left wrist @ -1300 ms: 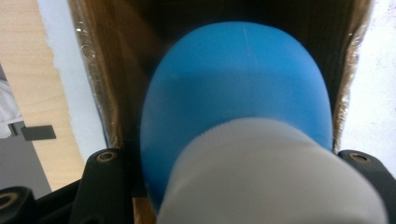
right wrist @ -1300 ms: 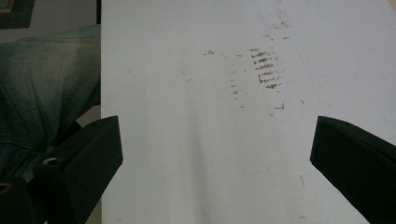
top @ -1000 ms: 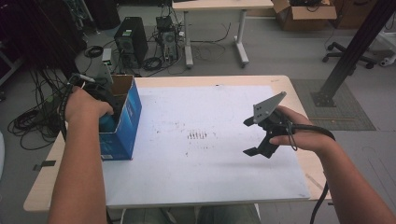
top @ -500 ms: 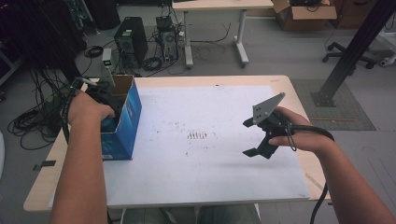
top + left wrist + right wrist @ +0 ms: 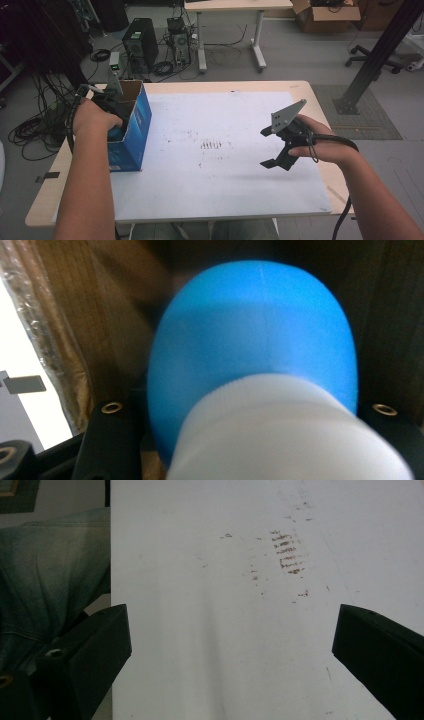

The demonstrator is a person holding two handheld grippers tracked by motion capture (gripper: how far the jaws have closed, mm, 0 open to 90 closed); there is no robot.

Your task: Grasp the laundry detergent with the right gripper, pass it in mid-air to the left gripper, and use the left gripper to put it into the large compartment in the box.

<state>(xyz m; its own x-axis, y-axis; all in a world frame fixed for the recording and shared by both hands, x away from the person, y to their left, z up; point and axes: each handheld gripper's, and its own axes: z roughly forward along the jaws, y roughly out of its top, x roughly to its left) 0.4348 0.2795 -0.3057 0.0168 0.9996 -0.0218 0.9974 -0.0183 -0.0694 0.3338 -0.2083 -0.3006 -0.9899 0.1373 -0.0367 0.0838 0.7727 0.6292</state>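
Inside the blue box [image 5: 131, 131], the left hand-held gripper [image 5: 112, 112] clamps a blue bottle [image 5: 252, 345].

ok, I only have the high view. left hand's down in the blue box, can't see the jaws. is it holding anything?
Observer: Yes. In the left gripper view the left gripper is shut on a blue bulb with a white neck.
Operator: Where's the bulb relative to the box?
Observer: Inside it. Brown cardboard inner walls of the blue box sit close behind and beside the bulb.
Operator: And the right one, anything between the jaws?
Observer: Nothing. In the right gripper view the right gripper is open, with bare white board and its brownish scuff marks beyond it.
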